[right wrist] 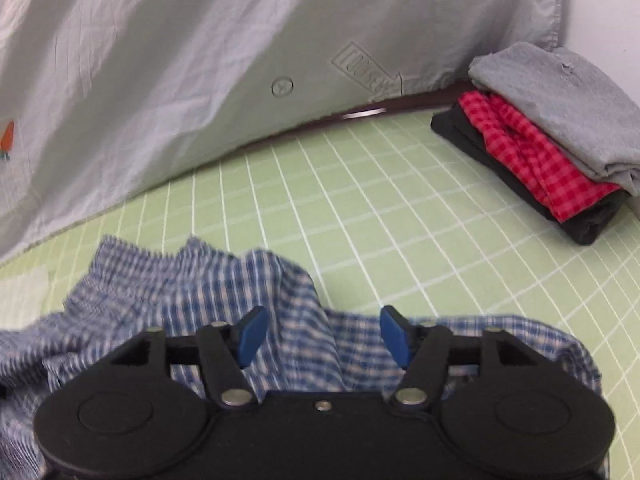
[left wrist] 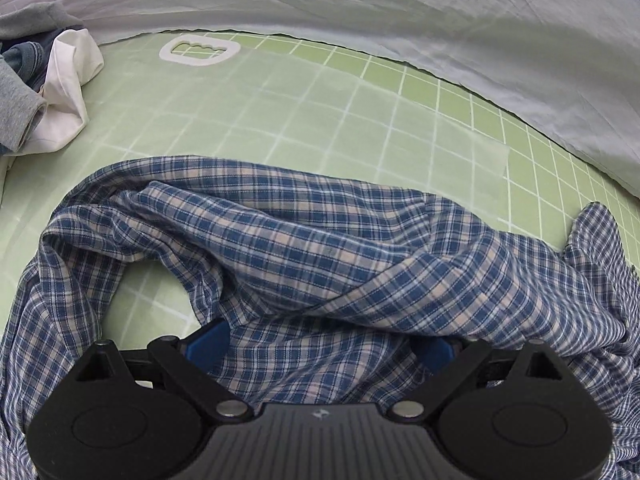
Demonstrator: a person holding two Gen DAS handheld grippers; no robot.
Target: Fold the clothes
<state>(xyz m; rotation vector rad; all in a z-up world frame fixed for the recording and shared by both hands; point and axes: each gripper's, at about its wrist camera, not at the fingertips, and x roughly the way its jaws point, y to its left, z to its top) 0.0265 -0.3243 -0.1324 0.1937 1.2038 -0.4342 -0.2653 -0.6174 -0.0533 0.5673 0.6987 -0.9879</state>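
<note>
A blue and white plaid garment [left wrist: 304, 248] lies crumpled on the green grid mat [left wrist: 360, 112]. My left gripper [left wrist: 324, 340] is open, its blue fingers spread wide, with plaid cloth bunched between and over them. In the right wrist view the same plaid garment [right wrist: 224, 280] lies under and in front of my right gripper [right wrist: 320, 336], which is open with cloth between its blue fingers [right wrist: 252, 334]. Neither gripper pinches the cloth.
A pile of unfolded grey, blue and white clothes [left wrist: 44, 92] sits at the mat's far left. A folded stack of grey, red checked and black clothes [right wrist: 548, 136] sits at the far right. A pale grey sheet [right wrist: 200, 60] hangs along the back. A white handle cutout [left wrist: 200, 51] marks the mat.
</note>
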